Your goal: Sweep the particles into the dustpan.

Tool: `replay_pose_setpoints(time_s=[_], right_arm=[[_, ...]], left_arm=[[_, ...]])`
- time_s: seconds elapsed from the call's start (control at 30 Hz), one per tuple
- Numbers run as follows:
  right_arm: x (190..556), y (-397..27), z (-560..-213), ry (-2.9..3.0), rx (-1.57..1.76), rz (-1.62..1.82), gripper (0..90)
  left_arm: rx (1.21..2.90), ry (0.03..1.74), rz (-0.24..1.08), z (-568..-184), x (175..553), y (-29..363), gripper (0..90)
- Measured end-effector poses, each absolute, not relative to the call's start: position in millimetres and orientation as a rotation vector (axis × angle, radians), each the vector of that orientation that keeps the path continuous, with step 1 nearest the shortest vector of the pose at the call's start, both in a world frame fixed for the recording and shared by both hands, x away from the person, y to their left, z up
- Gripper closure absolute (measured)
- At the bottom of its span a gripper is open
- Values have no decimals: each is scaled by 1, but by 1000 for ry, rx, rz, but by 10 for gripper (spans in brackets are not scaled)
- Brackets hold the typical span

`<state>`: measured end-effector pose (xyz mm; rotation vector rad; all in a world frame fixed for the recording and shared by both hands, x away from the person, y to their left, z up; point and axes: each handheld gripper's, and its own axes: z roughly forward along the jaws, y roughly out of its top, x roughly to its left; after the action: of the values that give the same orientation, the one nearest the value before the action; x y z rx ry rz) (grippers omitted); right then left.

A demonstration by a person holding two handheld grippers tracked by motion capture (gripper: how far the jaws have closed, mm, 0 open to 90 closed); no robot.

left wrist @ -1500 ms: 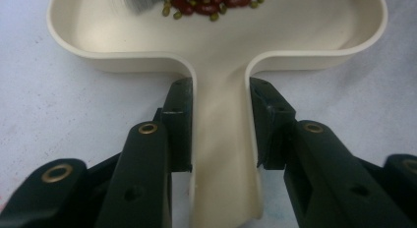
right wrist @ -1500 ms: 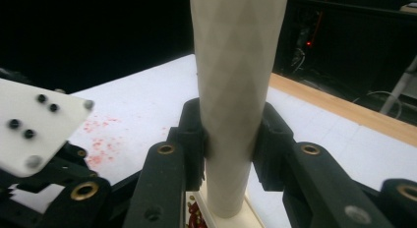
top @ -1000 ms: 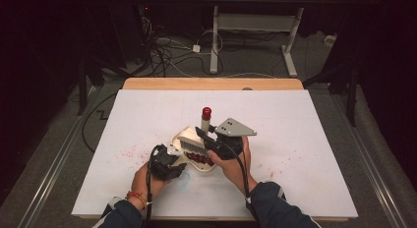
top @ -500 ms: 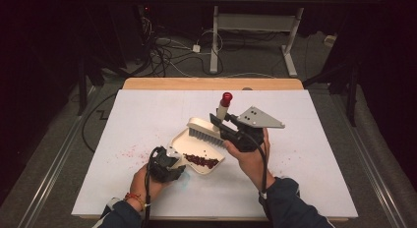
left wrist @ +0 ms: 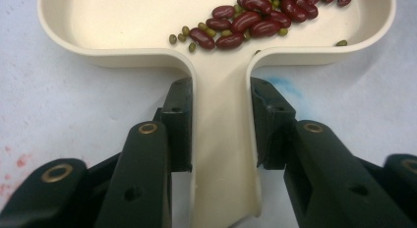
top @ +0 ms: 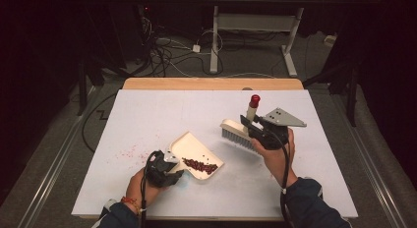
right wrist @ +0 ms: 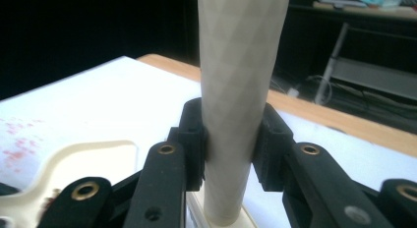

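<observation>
A cream dustpan (top: 196,152) lies on the white table, with red beans (top: 200,165) and small green ones (left wrist: 201,27) piled in it. My left gripper (top: 164,166) is shut on the dustpan's handle (left wrist: 221,134); the black pads press both its sides. A cream hand brush (top: 238,132) with grey bristles and a red-tipped handle hangs above the table, to the right of the dustpan. My right gripper (top: 255,129) is shut on the brush handle (right wrist: 236,90), which stands upright between its jaws.
Scattered red specks (top: 129,152) mark the table left of the dustpan. A wooden strip (top: 211,83) runs along the table's far edge. Beyond it are desk legs and cables (top: 167,46) on the floor. The dustpan's rim (right wrist: 74,149) shows low in the right gripper view.
My right gripper has carried the brush up out of the dustpan and off to the right. The left gripper and dustpan have stayed put.
</observation>
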<state>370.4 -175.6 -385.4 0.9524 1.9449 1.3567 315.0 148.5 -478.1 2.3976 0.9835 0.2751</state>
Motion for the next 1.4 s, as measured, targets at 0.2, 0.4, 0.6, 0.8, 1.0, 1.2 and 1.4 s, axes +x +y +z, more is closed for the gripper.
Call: replay_pose_setpoints(time_s=[0.2,0.4,0.6,0.8,1.0,1.2,1.4], right_arm=[[373,-186,-389,1932,967,1330,701],[373,-185,-393,1943,959,1308,701],[369,-174,-399,1986,949,1300,701],[360,-161,-402,2012,905,1294,700],[351,-150,-400,2047,890,1373,701],[329,-122,-404,2104,800,1398,701],[316,-107,-404,2136,745,1414,701]], left_arm=[[2404,976,251,-479,308,157,637],[2395,986,246,-481,296,165,637],[2371,1004,266,-483,287,169,637],[2362,1011,255,-483,285,170,636],[2363,1020,266,-483,285,168,636],[2354,1046,273,-482,284,164,637],[2346,1073,293,-482,283,158,636]])
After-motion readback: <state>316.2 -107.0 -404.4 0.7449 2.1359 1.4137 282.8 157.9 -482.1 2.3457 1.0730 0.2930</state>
